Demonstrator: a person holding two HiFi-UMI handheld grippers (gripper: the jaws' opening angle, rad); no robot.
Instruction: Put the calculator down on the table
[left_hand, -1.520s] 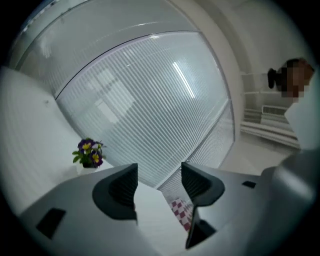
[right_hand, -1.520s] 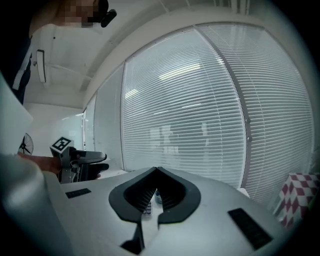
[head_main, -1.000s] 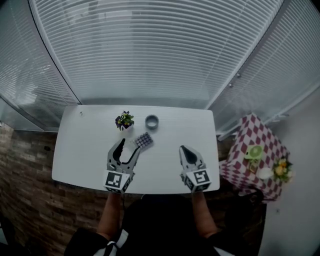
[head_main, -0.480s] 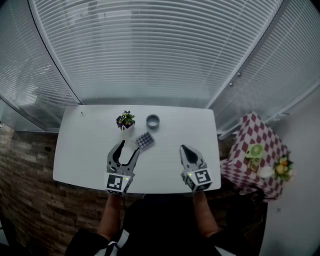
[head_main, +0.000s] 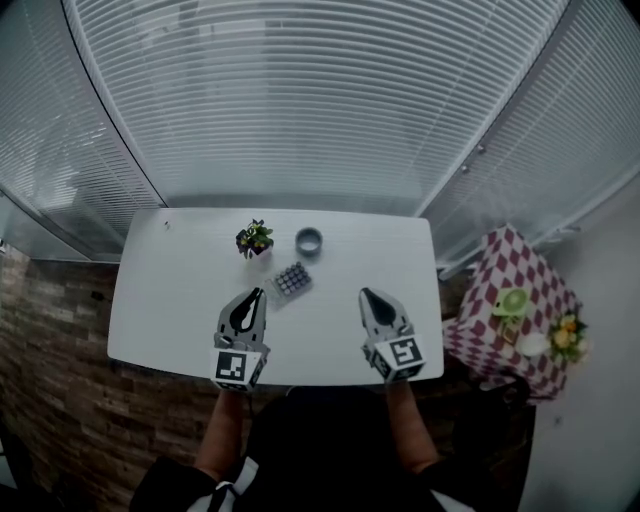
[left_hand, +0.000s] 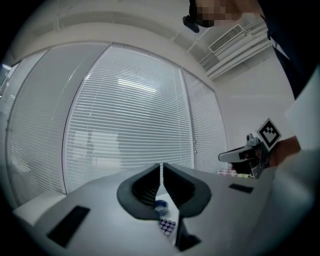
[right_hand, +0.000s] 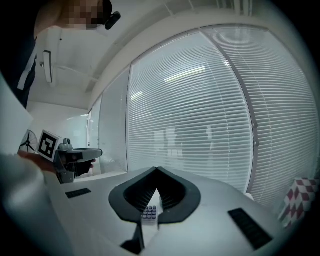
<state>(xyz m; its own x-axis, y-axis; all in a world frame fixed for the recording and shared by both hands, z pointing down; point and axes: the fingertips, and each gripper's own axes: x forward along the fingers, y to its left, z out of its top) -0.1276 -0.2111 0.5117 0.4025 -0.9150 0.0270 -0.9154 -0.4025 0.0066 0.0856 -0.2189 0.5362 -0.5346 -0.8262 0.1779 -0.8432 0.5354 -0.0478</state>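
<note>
Since a second ago my left gripper (head_main: 256, 294) has brought its jaws from wide apart to pressed together, with only a hairline slit left between the pads and nothing caught in it. I see the calculator (head_main: 291, 280) lying flat on the white table (head_main: 160, 300), keys up, just beyond those closed tips and clear of them, a little to their right; it lies where it lay before. It sits about midway along the table's length, nearer the far edge than the near one. Behind it, close to the far edge, a small potted plant (head_main: 254, 239) stands to the left and a blue ring (head_main: 309, 241) to the right, each apart from the calculator and from one another. My right gripper (head_main: 364, 293) hovers over the right half of the table near the near edge, its jaws also closed tip to tip and holding nothing; in the right gripper view the calculator shows low under that closed pair, well off on the table top. Both grippers point toward the far edge, well apart from each other. Off the table's right end stands a checked side table (head_main: 520, 265), and pale blinds (head_main: 300, 100) fill the wall behind
</note>
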